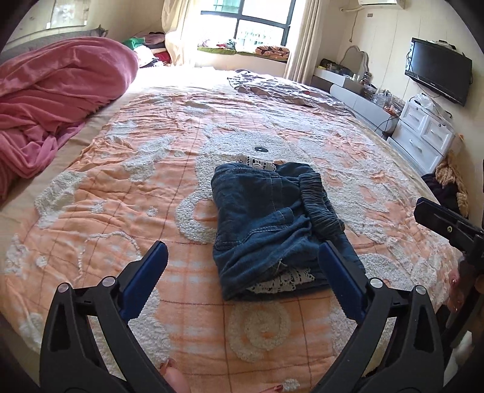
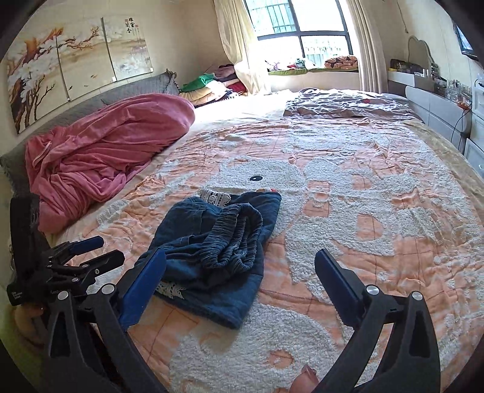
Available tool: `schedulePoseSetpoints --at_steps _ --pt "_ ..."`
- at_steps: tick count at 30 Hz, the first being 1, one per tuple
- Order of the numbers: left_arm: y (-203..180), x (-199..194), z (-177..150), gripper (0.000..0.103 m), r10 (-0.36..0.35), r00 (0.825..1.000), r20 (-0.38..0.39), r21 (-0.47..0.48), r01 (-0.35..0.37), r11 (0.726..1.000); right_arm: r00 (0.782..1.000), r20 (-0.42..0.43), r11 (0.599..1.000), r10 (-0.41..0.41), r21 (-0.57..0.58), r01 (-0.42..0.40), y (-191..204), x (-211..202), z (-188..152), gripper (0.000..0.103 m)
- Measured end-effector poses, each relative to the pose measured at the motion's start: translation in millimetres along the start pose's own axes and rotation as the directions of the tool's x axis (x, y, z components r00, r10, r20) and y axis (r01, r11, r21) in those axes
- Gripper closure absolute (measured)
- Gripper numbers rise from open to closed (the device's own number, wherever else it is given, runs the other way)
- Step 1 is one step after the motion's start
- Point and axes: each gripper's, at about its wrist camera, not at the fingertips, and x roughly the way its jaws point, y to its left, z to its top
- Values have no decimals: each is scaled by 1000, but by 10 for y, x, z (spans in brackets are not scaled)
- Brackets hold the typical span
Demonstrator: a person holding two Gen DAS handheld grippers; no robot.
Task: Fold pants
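While my left tool [image 1: 243, 263] hangs just above the bed with its 2 blue fingers [image 1: 148, 272] spread wide and nothing between them, the pants [image 1: 272, 223] lie in front of it as a folded dark denim bundle on the peach and white bedspread [image 1: 121, 187]. My left tool's right finger sits close beside the near right edge of the bundle; I cannot tell whether it touches the cloth. My right tool [image 2: 240, 278] is spread wide as well and grips nothing; its left finger is at the near left corner of the pants, its right finger over bare bedspread, well apart from them. From the right wrist view the pants [image 2: 211, 257] show a gathered elastic waistband [image 2: 236, 238] lying bunched on top, and white lace trim [image 2: 211, 195] peeks out at the far edge and again at the near left corner. From the left wrist view my right tool [image 1: 447, 223] appears only as a black piece at the right edge. A rumpled pink blanket [image 2: 99, 151] is heaped at the far left of the bed, and a grey quilted cover [image 2: 341, 104] lies at the far right. Beyond the bed is a window [image 2: 302, 24] with pale curtains.
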Motion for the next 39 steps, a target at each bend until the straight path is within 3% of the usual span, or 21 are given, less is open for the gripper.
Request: schedulePoseSetpoints --at_steps 9,16,29,39 --pt "-134 -324 -253 10 23 1000 10 38 -23 999 1000 14 999 -9 -41 9 119 -401 -204 5" --pt "-145 -414 -481 10 -26 999 -29 -7 26 1000 1000 -9 1000 -7 -9 7 113 -520 -424 5" --pt "-151 -371 -665 10 -9 999 -50 -2 9 1000 995 -50 995 -88 -45 86 173 -487 -792 5" --pt "-153 -329 -720 10 -12 998 -65 -16 11 1000 994 -59 995 -86 -54 83 238 -418 -831 5"
